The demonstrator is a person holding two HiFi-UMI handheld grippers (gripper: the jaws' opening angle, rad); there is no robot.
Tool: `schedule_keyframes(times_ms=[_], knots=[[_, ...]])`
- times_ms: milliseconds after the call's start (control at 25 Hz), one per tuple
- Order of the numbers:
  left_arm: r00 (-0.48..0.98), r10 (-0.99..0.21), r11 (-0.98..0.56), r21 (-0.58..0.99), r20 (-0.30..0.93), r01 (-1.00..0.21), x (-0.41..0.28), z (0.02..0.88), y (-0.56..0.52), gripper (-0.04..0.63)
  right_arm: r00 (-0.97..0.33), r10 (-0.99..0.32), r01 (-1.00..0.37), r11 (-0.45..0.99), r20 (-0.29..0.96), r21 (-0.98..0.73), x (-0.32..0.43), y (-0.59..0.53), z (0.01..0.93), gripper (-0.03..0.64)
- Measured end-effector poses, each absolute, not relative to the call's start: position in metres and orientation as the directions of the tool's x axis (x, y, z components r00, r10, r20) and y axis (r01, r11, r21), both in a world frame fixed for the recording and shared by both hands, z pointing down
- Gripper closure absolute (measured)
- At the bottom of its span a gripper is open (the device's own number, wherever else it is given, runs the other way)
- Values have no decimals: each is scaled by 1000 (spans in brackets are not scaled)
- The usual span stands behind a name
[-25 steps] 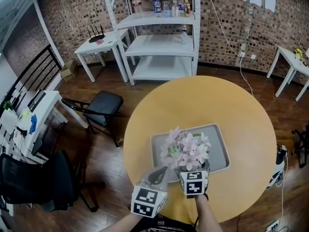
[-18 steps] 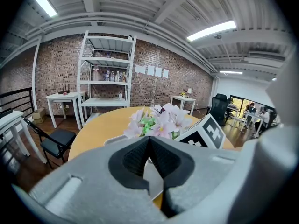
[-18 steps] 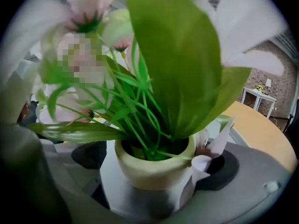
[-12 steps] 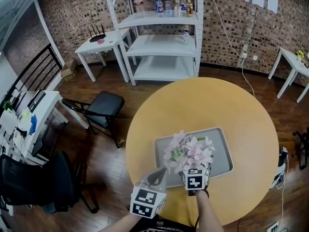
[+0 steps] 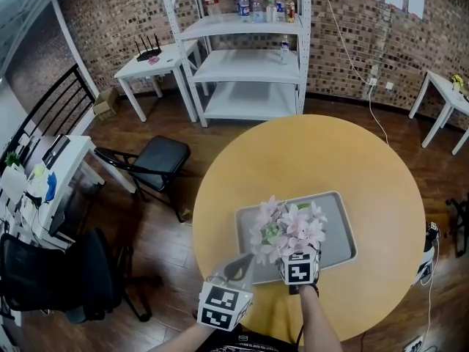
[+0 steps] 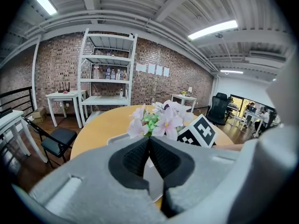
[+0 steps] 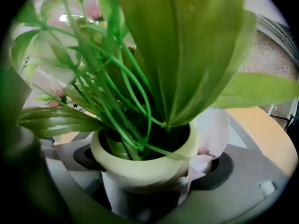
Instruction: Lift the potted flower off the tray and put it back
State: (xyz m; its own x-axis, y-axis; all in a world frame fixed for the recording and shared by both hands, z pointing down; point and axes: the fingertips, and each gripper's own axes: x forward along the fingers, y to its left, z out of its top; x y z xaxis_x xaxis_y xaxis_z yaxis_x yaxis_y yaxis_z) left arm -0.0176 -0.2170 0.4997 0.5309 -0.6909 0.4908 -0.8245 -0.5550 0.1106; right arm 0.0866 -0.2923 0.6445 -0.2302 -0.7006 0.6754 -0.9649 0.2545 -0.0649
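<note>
The potted flower (image 5: 287, 229), pink and white blooms in a pale pot (image 7: 145, 160), is over the near edge of the grey tray (image 5: 341, 226) on the round wooden table. My right gripper (image 5: 299, 257) has the pot between its jaws, which are closing, and the dark pads (image 7: 219, 169) lie against its sides. The leaves hide whether the pot rests on the tray. My left gripper (image 5: 238, 268) hovers at the table's near edge, left of the flower, with its jaws (image 6: 149, 141) shut on nothing. The left gripper view shows the flower (image 6: 159, 120) just ahead.
The round table (image 5: 330, 160) has bare wood beyond and around the tray. A black chair (image 5: 150, 163) stands to its left, white shelving (image 5: 245, 57) behind it, and small white tables (image 5: 157, 64) along the brick wall.
My right gripper has sunk a little with the flower over the tray's near edge. The left gripper has stayed where it was.
</note>
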Motion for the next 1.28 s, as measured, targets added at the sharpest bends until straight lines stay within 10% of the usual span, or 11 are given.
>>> schedule_keyframes(times_ms=[1280], knots=[[503,-733,-513,115,457,-851,-18,499,-218,592,-219,-827,-975,196,518,-100,120,-231,540,81]])
